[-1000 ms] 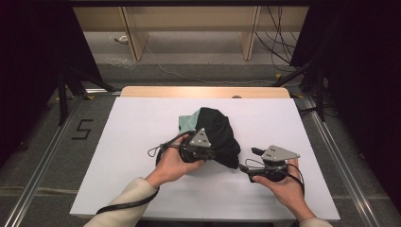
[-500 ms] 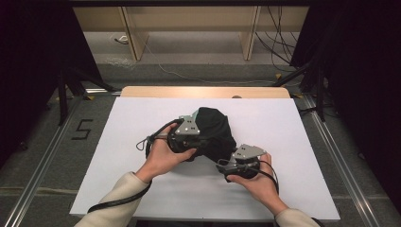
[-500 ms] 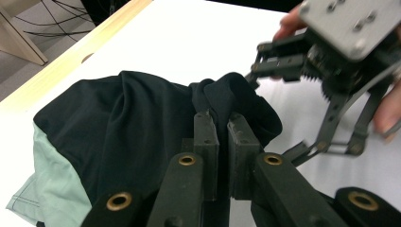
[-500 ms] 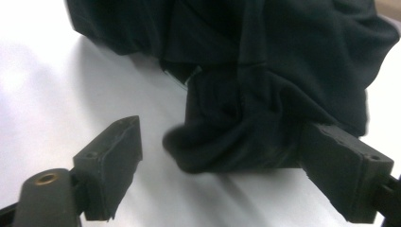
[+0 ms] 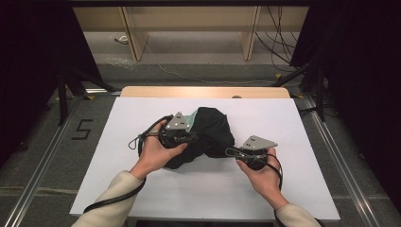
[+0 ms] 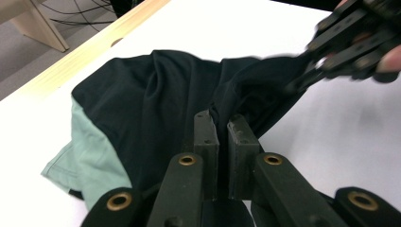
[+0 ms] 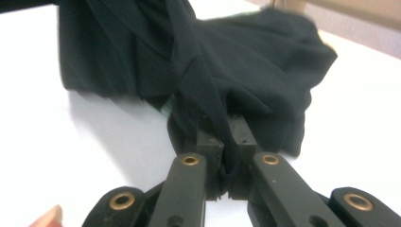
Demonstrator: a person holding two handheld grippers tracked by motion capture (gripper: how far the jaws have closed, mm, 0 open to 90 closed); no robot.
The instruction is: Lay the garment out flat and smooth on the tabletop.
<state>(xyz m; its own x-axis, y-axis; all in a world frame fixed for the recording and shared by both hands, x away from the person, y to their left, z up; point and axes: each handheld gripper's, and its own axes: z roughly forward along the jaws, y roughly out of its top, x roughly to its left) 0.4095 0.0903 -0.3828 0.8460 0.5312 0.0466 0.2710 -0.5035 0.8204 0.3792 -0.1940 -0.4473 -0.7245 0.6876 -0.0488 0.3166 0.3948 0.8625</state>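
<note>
A crumpled black garment (image 5: pixel 208 137) with a pale green panel (image 5: pixel 191 117) lies just above the centre of the high view, on the white tabletop (image 5: pixel 302 127). Both hands grip it from below. The left gripper (image 5: pixel 191 138) sits at the garment's left-centre, its jaws pinched tight on a fold of black cloth; in the left gripper view the fold rises between the two pads (image 6: pixel 206 135) near the bottom centre of the frame. The right gripper (image 5: pixel 231 152), lower right of the garment, has just been closing its jaws, and in the right gripper view a twisted ridge of black cloth (image 7: pixel 203 85) runs down into them, clamped.

The garment's far edge stops short of the pale wooden strip (image 5: pixel 203 91) along the tabletop's upper edge. Bare white surface spreads wide to the left, to the right and along the bottom of the frame, where the forearms enter. The green panel pokes out at the garment's upper left, flat against the tabletop in the left gripper view (image 6: pixel 90 156). A black cable (image 5: pixel 111 198) trails under the left sleeve
</note>
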